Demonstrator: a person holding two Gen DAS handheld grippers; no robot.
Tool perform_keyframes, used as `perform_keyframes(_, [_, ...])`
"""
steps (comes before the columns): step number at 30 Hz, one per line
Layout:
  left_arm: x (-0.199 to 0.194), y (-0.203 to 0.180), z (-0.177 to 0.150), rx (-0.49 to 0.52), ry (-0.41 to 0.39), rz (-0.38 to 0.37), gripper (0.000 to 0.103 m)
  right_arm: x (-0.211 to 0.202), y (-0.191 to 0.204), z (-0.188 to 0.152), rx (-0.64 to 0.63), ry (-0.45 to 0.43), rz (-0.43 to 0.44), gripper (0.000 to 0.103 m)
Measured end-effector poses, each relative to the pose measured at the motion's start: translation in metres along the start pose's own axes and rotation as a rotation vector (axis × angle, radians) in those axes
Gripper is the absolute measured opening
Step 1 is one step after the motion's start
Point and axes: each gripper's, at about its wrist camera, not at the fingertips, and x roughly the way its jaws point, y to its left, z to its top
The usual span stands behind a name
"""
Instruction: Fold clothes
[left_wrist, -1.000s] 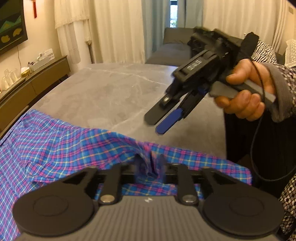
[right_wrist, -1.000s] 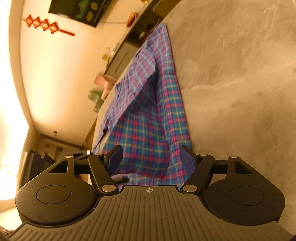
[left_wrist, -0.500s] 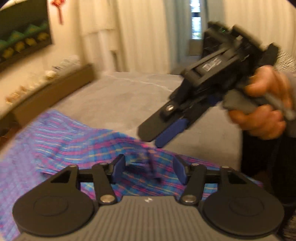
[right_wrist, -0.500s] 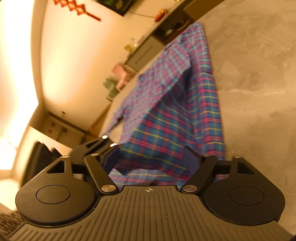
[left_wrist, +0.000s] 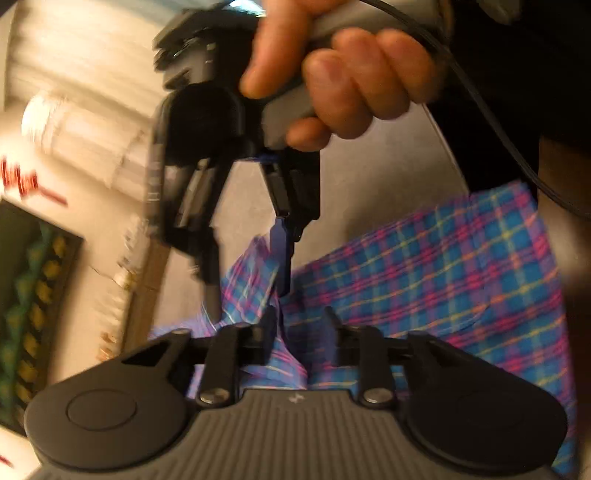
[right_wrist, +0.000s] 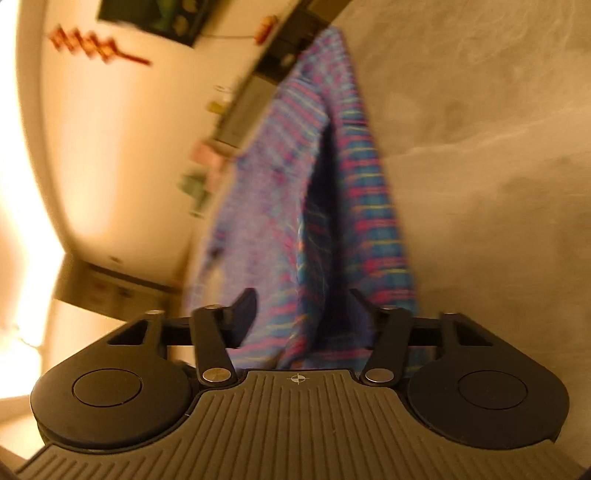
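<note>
Since a second ago, both tools are swinging together over the plaid shirt (left_wrist: 424, 269) on the grey surface (right_wrist: 480, 129), left tool (left_wrist: 297, 325) and right tool (right_wrist: 303, 314) both parted around loose folds, gripping nothing, so cloth is risking slipping free.

Left gripper (left_wrist: 300, 325) fingers parted; right gripper (right_wrist: 303, 314) fingers spread wide.

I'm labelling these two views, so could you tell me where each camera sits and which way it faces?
Left wrist: sits on the left gripper, looking along its open fingers at the plaid shirt, the right gripper and the hand holding it.
Right wrist: sits on the right gripper, looking along its open fingers over the shirt on the grey table toward a wall.
Shared: the shirt, the table.
</note>
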Motion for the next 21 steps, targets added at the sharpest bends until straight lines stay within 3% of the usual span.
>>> perform_keyframes(3, [-0.003,0.024,-0.008,-0.196,-0.007,-0.060,0.046,0.002,0.006,-0.003,-0.084,0.013,-0.101,0.030])
perform_keyframes(5, [-0.008,0.048,-0.021,-0.337,0.000,-0.059,0.053,0.004,0.011,-0.005,-0.147,0.028,-0.161,0.030])
perform_keyframes(7, [-0.011,0.067,-0.036,-0.454,0.019,-0.038,0.057,0.011,0.018,-0.010,-0.198,0.075,-0.165,0.030])
perform_keyframes(10, [-0.014,0.088,-0.061,-0.590,0.065,0.007,0.057,0.014,0.018,-0.014,-0.184,0.096,-0.133,0.013])
perform_keyframes(12, [-0.022,0.094,-0.077,-0.668,0.082,0.024,0.057,0.011,0.007,-0.011,-0.062,0.099,-0.047,0.006])
perform_keyframes(14, [-0.029,0.100,-0.093,-0.746,0.100,0.041,0.057,0.009,-0.006,-0.009,0.050,0.107,0.020,0.004])
perform_keyframes(16, [-0.037,0.106,-0.108,-0.823,0.118,0.058,0.057,0.007,-0.009,-0.009,0.070,0.110,0.015,0.005])
perform_keyframes(19, [-0.051,0.114,-0.129,-0.932,0.128,0.074,0.057,-0.004,0.010,-0.012,-0.050,0.087,-0.044,0.015])
perform_keyframes(21, [-0.060,0.117,-0.143,-0.996,0.131,0.082,0.060,-0.020,0.034,-0.019,-0.195,0.023,-0.095,0.047])
